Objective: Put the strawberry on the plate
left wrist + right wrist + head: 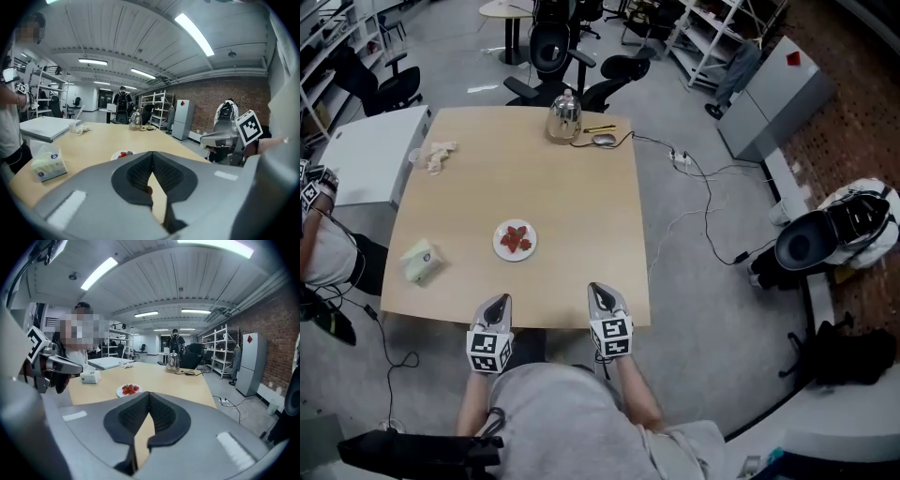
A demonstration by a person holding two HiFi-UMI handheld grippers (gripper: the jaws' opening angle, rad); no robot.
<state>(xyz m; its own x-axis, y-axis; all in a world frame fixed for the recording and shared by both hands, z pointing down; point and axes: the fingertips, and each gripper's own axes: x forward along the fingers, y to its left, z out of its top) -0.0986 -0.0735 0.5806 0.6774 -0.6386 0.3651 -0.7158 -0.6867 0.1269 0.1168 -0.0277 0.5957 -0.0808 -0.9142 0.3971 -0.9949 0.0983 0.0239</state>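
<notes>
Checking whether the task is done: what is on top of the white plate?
Red strawberries lie clustered on the plate, several pieces, too small to count. The plate's middle beneath them is covered; only its white rim shows around them.

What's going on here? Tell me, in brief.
A person holds the left gripper and the right gripper, both shut, at the near edge of the table. Strawberries already lie on the white plate mid-table, ahead of both grippers; neither touches it. The task looks done.
</notes>
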